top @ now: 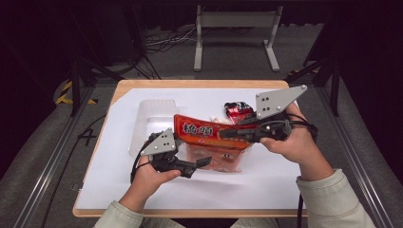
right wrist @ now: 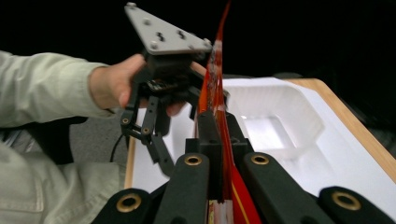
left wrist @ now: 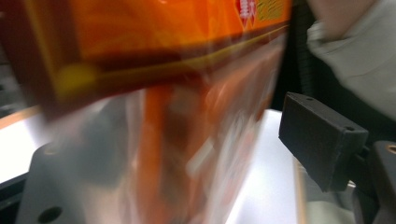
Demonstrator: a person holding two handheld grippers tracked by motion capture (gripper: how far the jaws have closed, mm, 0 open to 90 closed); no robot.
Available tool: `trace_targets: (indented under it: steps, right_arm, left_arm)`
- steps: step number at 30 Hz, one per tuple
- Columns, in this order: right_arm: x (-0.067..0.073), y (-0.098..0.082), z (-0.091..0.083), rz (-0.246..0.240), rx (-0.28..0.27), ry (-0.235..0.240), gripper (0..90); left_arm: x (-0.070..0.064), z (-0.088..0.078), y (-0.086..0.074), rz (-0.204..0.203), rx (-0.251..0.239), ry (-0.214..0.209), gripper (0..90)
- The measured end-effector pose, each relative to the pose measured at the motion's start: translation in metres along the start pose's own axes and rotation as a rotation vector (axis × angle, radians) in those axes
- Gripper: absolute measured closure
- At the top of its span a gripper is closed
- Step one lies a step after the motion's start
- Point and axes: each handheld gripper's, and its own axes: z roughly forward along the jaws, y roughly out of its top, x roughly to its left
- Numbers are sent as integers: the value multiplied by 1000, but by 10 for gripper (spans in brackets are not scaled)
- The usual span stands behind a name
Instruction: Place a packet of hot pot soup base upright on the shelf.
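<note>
Two grippers share one slick orange packet [top: 209, 140] above the white table [top: 285, 175]. Your right gripper [top: 227, 134] is clamped tight on its stiff sealed top edge; your left gripper [top: 205, 162] has its jaws apart around the soft clear lower part. Pull carelessly and the glossy film could slip or tear, spilling its contents beside the translucent plastic tray [top: 145, 121].

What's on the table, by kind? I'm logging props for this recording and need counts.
Orange snack bag, held up: 1
Clear plastic tray: 1
Small red packet: 1
Handheld grippers, left gripper and right gripper: 2
Total: 5
</note>
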Motion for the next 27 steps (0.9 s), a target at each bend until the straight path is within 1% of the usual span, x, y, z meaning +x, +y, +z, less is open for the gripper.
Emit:
trace_targets:
  steps: [1, 2, 3, 4, 5, 6, 7, 9, 10, 11, 13, 17, 22, 25, 27]
  right_arm:
    - [0, 0, 0, 0, 0, 0, 900]
    - [1, -1, 2, -6, -1, 0, 900]
    - [1, -1, 3, -9, -4, 4, 900]
    - [1, -2, 4, -7, -7, 11, 900]
    - [0, -3, 5, -5, -11, 8, 900]
    - [0, -4, 6, -4, -16, 6, 900]
    - [0, -5, 6, 0, -19, 7, 900]
    - [-2, -6, 7, 8, -18, 8, 900]
    - [-2, -7, 7, 8, -9, 6, 900]
    - [-2, -7, 7, 8, -9, 6, 900]
    - [-1, -8, 10, 4, -2, 2, 900]
    - [-2, -8, 11, 8, 0, -7, 900]
    - [-2, -8, 11, 10, -1, -12, 900]
    - [-2, -8, 11, 12, -1, -20, 900]
    - [-3, -8, 11, 12, -2, -21, 900]
  left_arm:
    - [-1, 0, -2, 17, -16, -16, 290]
    - [-2, -1, -3, 16, -27, -23, 383]
    - [-2, -1, -3, 18, -24, -30, 419]
    - [-2, -1, -3, 21, -20, -39, 473]
    - [-3, -2, -3, 21, -19, -48, 525]
    - [-3, -1, -3, 25, -14, -59, 555]
    - [-4, -1, -3, 28, -5, -62, 601]
    - [-5, 0, -3, 48, 33, -67, 635]
    - [-6, 0, -3, 54, 51, -70, 673]
    - [-6, 0, -3, 54, 51, -70, 699]
    - [-7, 2, -3, 68, 72, -59, 706]
    - [-7, 1, -1, 55, 85, -63, 711]
    - [-5, 1, -1, 55, 81, -65, 713]
    - [-4, 1, 0, 63, 79, -62, 714]
    - [-5, 1, 0, 58, 77, -63, 714]
